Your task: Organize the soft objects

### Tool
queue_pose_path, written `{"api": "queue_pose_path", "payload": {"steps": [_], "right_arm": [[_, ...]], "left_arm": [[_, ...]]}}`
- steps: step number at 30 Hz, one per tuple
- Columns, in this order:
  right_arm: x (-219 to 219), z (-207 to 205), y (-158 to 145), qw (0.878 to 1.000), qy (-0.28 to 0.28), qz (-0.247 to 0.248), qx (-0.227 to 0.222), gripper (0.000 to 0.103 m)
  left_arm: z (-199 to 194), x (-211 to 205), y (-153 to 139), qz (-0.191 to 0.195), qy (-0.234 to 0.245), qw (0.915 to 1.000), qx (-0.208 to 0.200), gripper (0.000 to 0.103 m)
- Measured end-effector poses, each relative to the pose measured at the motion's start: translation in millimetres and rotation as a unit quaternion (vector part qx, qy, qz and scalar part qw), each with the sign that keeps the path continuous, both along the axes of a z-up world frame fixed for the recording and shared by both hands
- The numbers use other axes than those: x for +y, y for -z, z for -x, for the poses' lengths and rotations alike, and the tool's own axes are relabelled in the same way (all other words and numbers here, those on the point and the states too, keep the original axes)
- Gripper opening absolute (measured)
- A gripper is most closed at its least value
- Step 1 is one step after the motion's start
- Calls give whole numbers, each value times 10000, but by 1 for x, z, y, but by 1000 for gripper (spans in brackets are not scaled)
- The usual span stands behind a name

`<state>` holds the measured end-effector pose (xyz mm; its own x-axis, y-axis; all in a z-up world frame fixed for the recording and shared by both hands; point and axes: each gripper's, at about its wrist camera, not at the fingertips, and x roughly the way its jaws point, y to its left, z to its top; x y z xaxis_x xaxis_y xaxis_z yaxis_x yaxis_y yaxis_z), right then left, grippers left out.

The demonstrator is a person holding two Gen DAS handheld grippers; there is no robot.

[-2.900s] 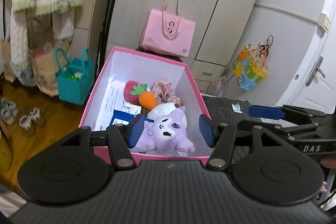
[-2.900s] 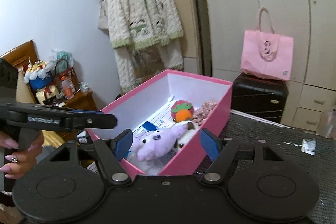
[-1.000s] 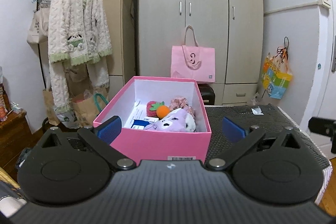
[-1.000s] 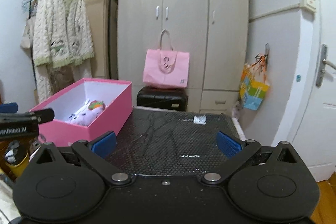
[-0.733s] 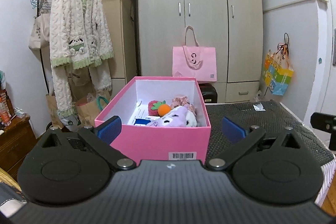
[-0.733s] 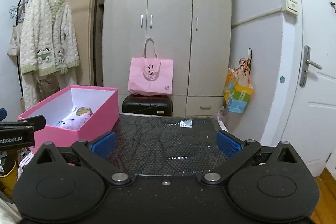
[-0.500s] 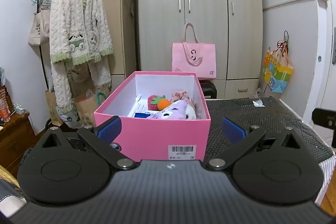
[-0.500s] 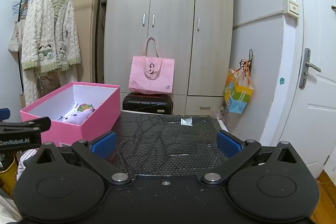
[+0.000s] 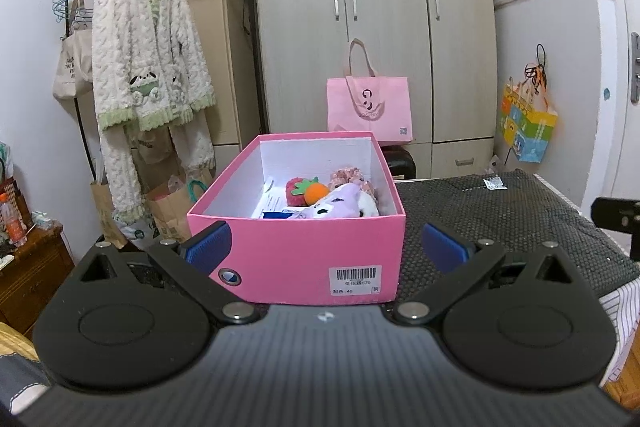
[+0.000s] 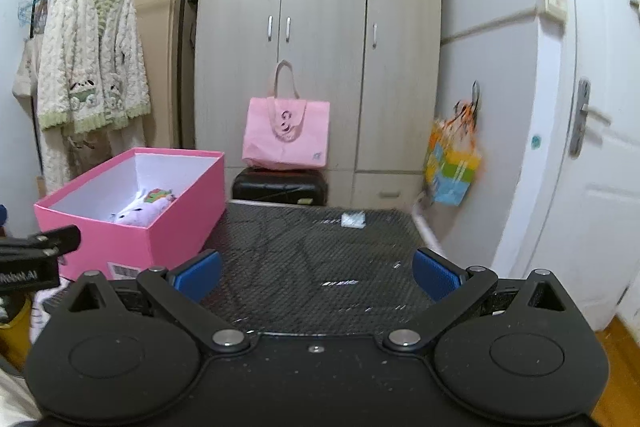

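The soft toys all lie in the pink box (image 9: 296, 251) at the left of the dark mesh worktop (image 10: 312, 259): a purple plush (image 9: 340, 205) nearest, a strawberry plush (image 9: 295, 189) and an orange carrot plush (image 9: 316, 192) behind it, and a pinkish fuzzy piece (image 9: 348, 179) at the far right. The left gripper (image 9: 324, 245) faces the near end of the box, jaws spread wide and empty. The right gripper (image 10: 318, 273) hangs over the bare worktop, likewise released and holding nothing. Only a small white packet (image 10: 353, 219) lies on the far worktop. The gathering step looks finished; the next move probably calls only for checking that nothing soft remains outside the box.
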<state>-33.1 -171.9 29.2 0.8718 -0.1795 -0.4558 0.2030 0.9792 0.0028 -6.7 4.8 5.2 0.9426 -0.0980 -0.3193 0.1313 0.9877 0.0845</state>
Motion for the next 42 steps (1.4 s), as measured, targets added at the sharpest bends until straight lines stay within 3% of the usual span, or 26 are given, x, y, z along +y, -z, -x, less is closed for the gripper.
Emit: {"api": "queue_pose_path", "payload": {"steps": [2,9,20,42], "right_arm": [[0,0,2,9999,-40,-107,22,103],[8,5,5,9995,85,301,-70,103],[6,8,4,9995,77,280,-119,103],[1,6,7,9996,100,265,-96,103]], "left_arm": [[0,0,0,-8,1,10000,1,103],[1,0,2,-66,-39,10000,24,103],[5,-3,3,-212,-13,9998,-22,103],[2,6,-1,36,-23,10000,-54,103]]}}
